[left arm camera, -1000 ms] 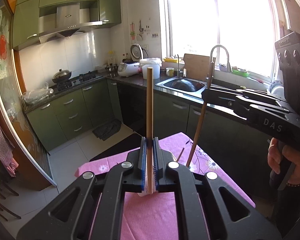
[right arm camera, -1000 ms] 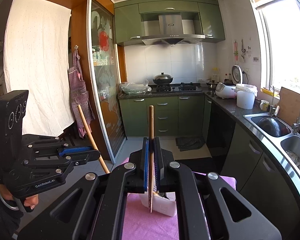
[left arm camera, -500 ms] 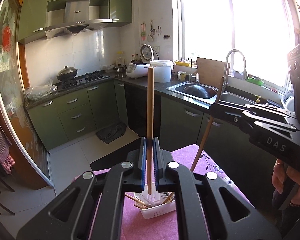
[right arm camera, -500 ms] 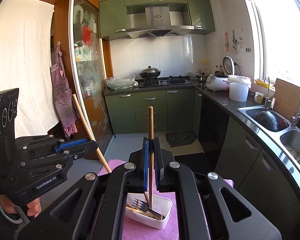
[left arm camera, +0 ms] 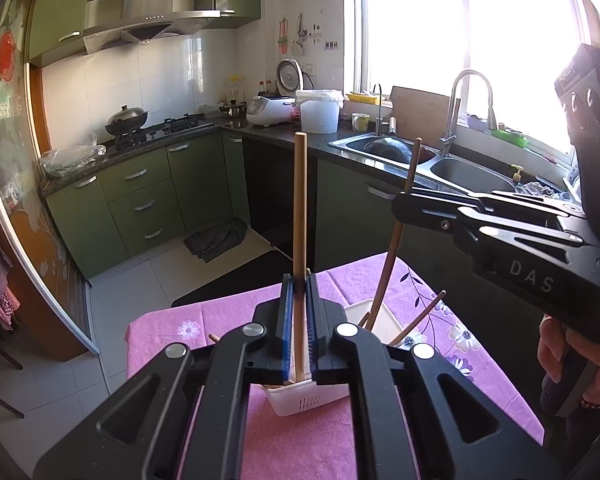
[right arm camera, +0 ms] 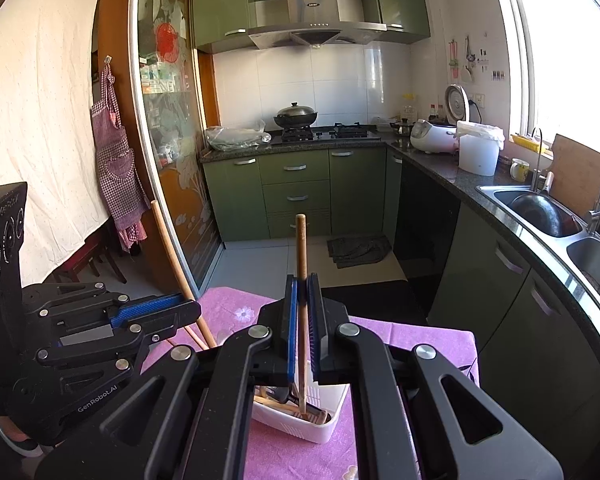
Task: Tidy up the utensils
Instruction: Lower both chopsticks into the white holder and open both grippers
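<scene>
My left gripper (left arm camera: 298, 328) is shut on a light wooden utensil handle (left arm camera: 299, 208) that stands upright over a white plastic basket (left arm camera: 312, 400). My right gripper (right arm camera: 302, 328) is shut on a darker wooden handle (right arm camera: 301, 244), whose lower end reaches into the same basket (right arm camera: 332, 420) among other wooden utensils (right arm camera: 276, 402). In the left wrist view the right gripper (left arm camera: 404, 204) comes in from the right, its handle (left arm camera: 396, 240) slanting down into the basket. In the right wrist view the left gripper (right arm camera: 180, 312) is at the left with its handle (right arm camera: 172, 260).
The basket stands on a table with a pink flowered cloth (left arm camera: 220, 316). A loose wooden stick (left arm camera: 420, 318) leans at the basket's right side. Green kitchen cabinets (left arm camera: 140, 200), a sink (left arm camera: 384, 148) and a tiled floor lie beyond the table.
Both grippers have come down and tipped toward the table, so the basket now sits close below the jaws. Both handles have stayed clamped, their lower ends now nearer or in the basket.
</scene>
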`<action>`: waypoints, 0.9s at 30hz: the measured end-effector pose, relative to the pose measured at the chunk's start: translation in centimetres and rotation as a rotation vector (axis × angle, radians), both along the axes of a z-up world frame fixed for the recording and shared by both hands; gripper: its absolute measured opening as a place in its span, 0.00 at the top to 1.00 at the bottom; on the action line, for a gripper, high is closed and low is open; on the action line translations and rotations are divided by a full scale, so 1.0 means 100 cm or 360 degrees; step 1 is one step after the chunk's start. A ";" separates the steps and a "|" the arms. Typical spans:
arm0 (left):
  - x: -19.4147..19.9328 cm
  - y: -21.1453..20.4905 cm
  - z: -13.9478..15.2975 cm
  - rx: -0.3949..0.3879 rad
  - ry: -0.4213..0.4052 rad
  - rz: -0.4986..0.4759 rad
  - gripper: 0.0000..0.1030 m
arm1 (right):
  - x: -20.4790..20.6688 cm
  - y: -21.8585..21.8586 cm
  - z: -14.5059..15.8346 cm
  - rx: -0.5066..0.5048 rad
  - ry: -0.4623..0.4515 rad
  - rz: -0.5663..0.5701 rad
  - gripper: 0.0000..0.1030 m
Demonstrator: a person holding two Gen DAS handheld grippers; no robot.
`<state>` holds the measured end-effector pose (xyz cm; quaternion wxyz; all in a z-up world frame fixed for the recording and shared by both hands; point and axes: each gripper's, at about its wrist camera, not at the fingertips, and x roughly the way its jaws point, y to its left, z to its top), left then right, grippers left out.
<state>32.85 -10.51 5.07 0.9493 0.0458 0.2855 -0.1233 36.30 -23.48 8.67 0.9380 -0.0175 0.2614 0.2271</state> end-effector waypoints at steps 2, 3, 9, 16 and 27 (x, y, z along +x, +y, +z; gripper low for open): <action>0.002 0.000 -0.007 0.0002 0.0024 -0.0003 0.94 | 0.003 0.002 -0.009 -0.0005 0.0026 0.0002 0.94; 0.003 0.000 -0.010 0.0005 0.0033 -0.0004 0.94 | 0.003 0.003 -0.013 -0.0007 0.0034 0.0003 0.94; 0.006 0.001 -0.029 0.0007 0.0087 -0.0010 0.94 | 0.007 0.006 -0.032 -0.0036 0.0072 0.0000 0.94; 0.007 0.000 -0.044 0.0021 0.0115 -0.0012 0.94 | 0.009 0.012 -0.047 -0.0067 0.0099 0.0003 0.94; 0.005 0.005 -0.048 0.0003 0.0129 -0.0001 0.93 | -0.005 0.018 -0.048 -0.0090 0.0085 0.0023 0.94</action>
